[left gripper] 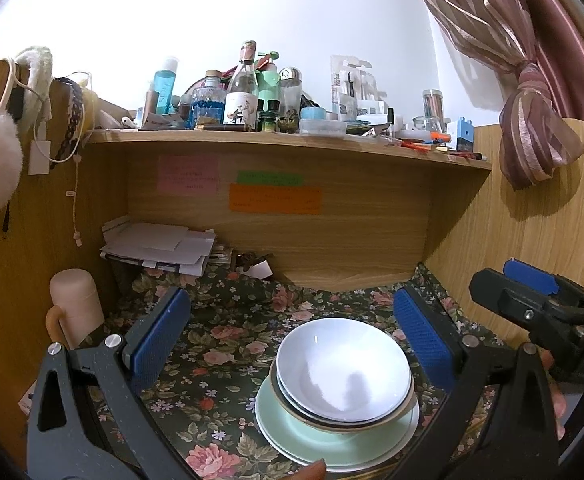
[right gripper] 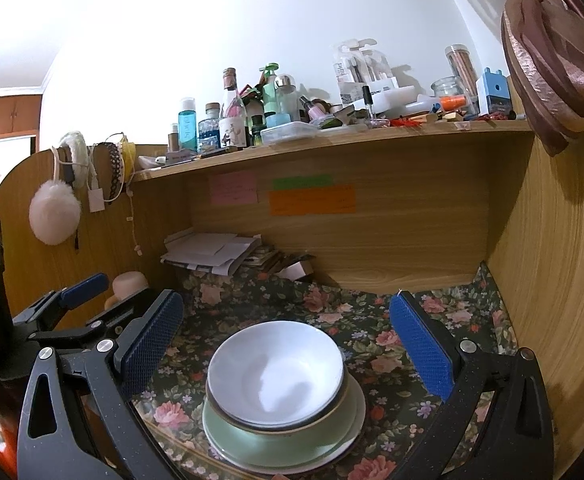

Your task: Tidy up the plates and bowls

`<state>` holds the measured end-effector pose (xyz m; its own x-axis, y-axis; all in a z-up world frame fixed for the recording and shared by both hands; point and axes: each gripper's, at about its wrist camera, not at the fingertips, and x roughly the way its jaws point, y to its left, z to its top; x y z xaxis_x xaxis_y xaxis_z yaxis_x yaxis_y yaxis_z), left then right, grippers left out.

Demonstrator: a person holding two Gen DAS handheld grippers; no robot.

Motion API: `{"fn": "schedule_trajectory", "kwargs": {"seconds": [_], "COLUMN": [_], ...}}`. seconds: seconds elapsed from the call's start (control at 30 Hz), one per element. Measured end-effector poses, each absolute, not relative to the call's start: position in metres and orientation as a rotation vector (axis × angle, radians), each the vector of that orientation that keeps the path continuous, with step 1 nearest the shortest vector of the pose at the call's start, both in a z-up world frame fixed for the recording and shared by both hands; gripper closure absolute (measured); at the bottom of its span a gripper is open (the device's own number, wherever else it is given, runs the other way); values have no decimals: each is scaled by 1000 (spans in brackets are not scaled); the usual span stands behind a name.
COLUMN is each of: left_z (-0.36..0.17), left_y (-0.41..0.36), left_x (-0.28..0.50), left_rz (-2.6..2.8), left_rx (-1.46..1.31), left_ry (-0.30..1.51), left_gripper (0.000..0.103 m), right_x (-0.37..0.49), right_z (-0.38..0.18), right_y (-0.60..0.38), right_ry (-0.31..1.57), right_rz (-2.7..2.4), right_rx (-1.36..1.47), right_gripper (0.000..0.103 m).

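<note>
A white bowl [left gripper: 344,368] [right gripper: 276,372] sits nested in a darker-rimmed bowl on stacked pale green and white plates [left gripper: 292,436] [right gripper: 252,448], all resting on the flowered tablecloth [left gripper: 220,340]. My left gripper [left gripper: 292,340] is open, its blue pads wide apart and nothing between them, hovering above and behind the stack. My right gripper [right gripper: 288,344] is open too, framing the stack with empty jaws. The right gripper [left gripper: 532,300] shows at the right edge of the left wrist view, and the left gripper [right gripper: 72,300] at the left of the right wrist view.
A wooden desk hutch surrounds the cloth, with a cluttered shelf of bottles [left gripper: 244,96] overhead. A paper pile [left gripper: 160,246] and a pinkish cylinder [left gripper: 76,304] stand at the back left. A wooden side wall [right gripper: 552,280] is close on the right. A tied curtain [left gripper: 532,120] hangs above it.
</note>
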<state>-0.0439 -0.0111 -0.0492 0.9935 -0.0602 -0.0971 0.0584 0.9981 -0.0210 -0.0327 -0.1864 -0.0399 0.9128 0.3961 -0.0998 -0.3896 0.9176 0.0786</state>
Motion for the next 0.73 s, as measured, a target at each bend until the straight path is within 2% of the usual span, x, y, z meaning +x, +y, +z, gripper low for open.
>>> {"fn": "schedule_trajectory", "kwargs": {"seconds": [0.73], "left_z": [-51], "left_y": [-10], "left_x": [-36], "left_rz": [-73], "left_rx": [-25], "left_ry": [110], "left_gripper": [0], "right_x": [-23], "right_z": [-41], "right_y": [-189], "right_ry": [125], "right_rz": [412], "right_rx": [75], "right_gripper": [0]}}
